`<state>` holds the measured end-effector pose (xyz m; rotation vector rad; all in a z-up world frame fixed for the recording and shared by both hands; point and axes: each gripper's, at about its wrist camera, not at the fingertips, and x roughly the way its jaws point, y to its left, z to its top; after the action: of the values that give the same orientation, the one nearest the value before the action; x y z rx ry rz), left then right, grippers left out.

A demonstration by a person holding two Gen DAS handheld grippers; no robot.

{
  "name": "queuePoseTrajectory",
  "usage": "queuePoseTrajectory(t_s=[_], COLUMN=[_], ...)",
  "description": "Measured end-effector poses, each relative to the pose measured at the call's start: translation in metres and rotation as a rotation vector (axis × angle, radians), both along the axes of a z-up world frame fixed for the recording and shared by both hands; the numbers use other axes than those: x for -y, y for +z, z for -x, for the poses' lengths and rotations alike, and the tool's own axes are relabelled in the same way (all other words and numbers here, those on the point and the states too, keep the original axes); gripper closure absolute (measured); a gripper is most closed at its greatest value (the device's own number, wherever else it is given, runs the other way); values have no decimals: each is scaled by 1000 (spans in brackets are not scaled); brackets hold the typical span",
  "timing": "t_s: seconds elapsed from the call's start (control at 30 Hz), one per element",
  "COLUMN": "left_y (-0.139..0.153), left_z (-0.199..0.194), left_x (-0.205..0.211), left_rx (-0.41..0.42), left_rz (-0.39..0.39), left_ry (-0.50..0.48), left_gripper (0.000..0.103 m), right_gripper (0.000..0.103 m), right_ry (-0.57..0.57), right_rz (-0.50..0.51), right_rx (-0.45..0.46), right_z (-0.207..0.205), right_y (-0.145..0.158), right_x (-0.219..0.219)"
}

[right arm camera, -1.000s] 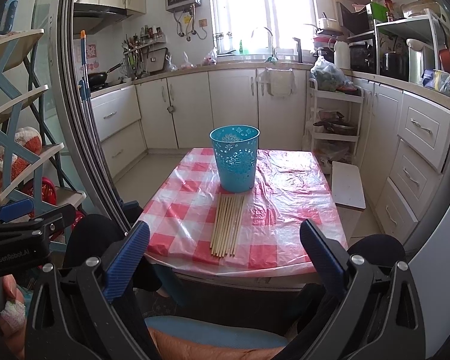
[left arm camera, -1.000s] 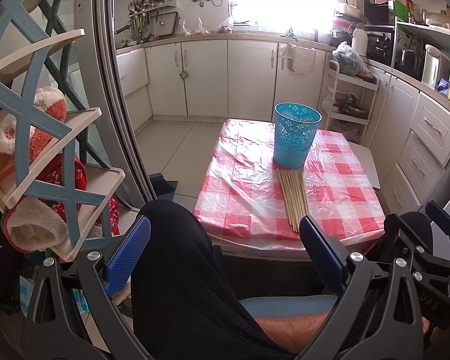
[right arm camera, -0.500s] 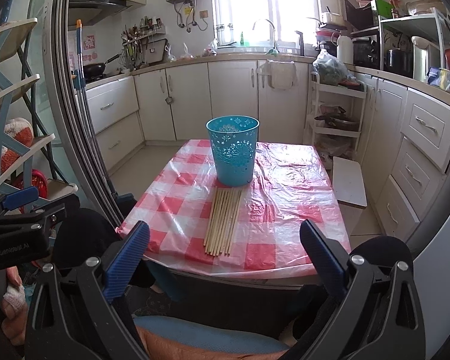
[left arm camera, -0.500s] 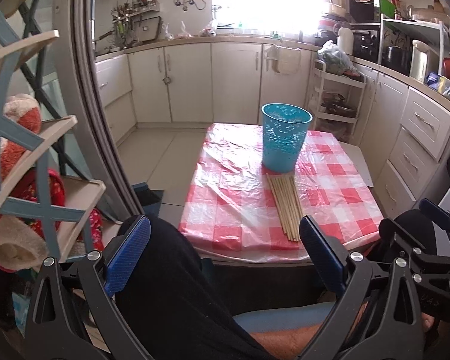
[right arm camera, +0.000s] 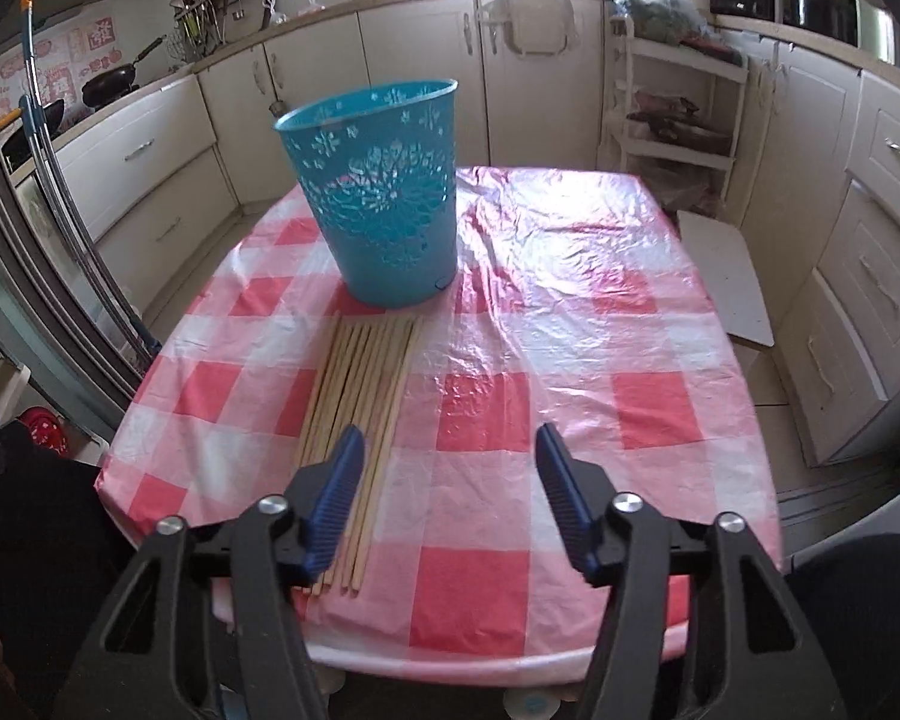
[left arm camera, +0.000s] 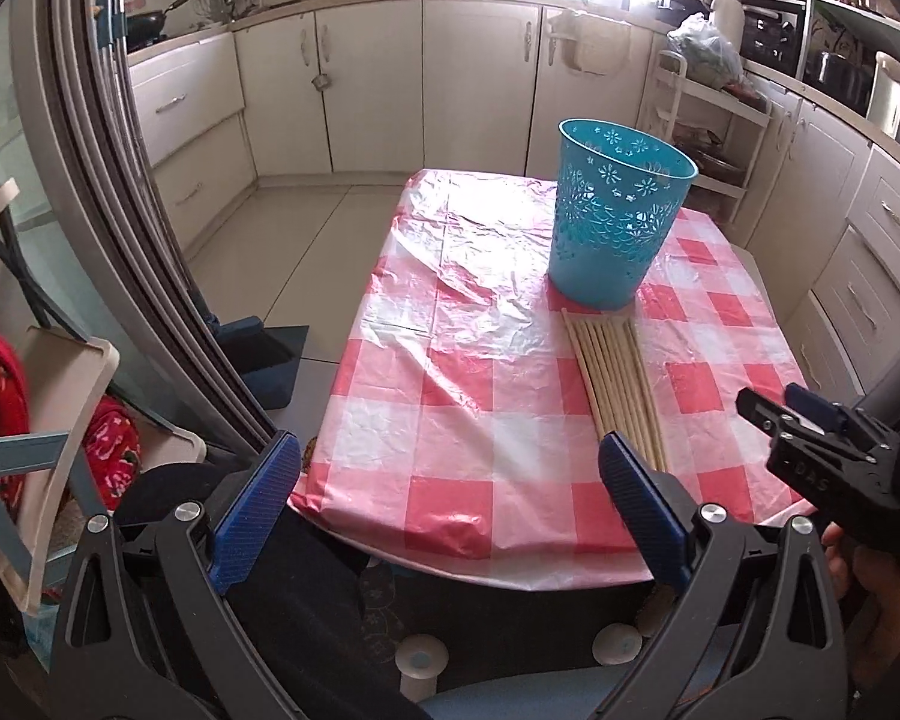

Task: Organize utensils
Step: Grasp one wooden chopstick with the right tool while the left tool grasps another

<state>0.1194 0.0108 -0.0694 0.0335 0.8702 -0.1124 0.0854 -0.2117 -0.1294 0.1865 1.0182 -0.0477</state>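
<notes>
Right wrist: chopsticks left of hand-held gripper

Chopsticks: I see the near ends run behind my right gripper's left finger, so those tips are partly hidden.
Bucket inside: I cannot see its bottom from either wrist view.
Right gripper from the left view: only its front part shows at the frame edge.
Counter utensils: too small for me to name.
Table legs: hidden under the cloth.
</notes>
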Motion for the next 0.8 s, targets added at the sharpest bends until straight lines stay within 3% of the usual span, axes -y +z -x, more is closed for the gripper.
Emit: queuePoseTrajectory(t_s=[0.13,0.33,0.67,0.73,0.8], left_y=[-13,-33,-57,-59,-63], left_z=[-24,-50,-72,-77,-83], left_x=[8,14,24,28,34], left_rx=[-26,-75,-129,-134,-138], left_rz=[0,7,0,-4,-14], left_ry=[6,21,24,22,18], left_gripper=[7,7,7,7,7], right_gripper=[68,74,74,76,85], right_ry=[32,34,65,81,103], right_rz=[-17,-59,-51,-32,-5], right_rx=[-59,-117,-108,-106,-115], right_z=[-37,-73,-91,-91,-91], right_y=[-31,-62,-67,-67,-67], right_x=[-5,-6,-9,-10,-12])
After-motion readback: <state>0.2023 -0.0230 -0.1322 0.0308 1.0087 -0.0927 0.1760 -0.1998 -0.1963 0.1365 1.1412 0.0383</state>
